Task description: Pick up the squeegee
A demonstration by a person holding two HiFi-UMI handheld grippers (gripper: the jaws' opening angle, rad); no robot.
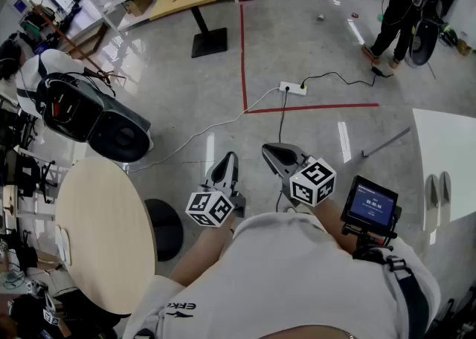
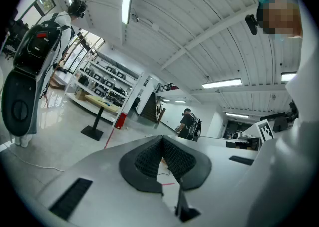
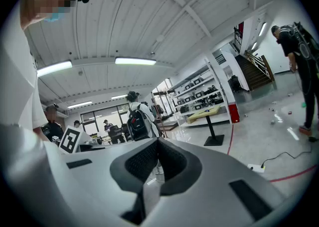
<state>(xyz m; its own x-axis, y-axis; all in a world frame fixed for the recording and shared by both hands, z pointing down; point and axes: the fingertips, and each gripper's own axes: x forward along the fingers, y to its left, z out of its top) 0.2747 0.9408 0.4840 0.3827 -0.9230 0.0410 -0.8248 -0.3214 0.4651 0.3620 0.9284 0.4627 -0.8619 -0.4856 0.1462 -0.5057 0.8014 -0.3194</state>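
Note:
I cannot make out a squeegee for certain in any view. A thin grey bar (image 1: pixel 387 142) lies on the floor by the white table, too small to identify. My left gripper (image 1: pixel 229 157) and right gripper (image 1: pixel 268 150) are held side by side close to the person's chest, pointing out over the bare floor. In the left gripper view the left gripper (image 2: pixel 162 139) has its dark pads meeting with nothing between them. The right gripper (image 3: pixel 157 141) looks the same in its own view: pads together, nothing held.
A round wooden table (image 1: pixel 104 233) and a black stool (image 1: pixel 165 227) stand at the left. A white table (image 1: pixel 446 144) is at the right. A power strip (image 1: pixel 293 88) with cables and red tape lines (image 1: pixel 243 47) cross the floor. Other people (image 1: pixel 398 3) stand farther off.

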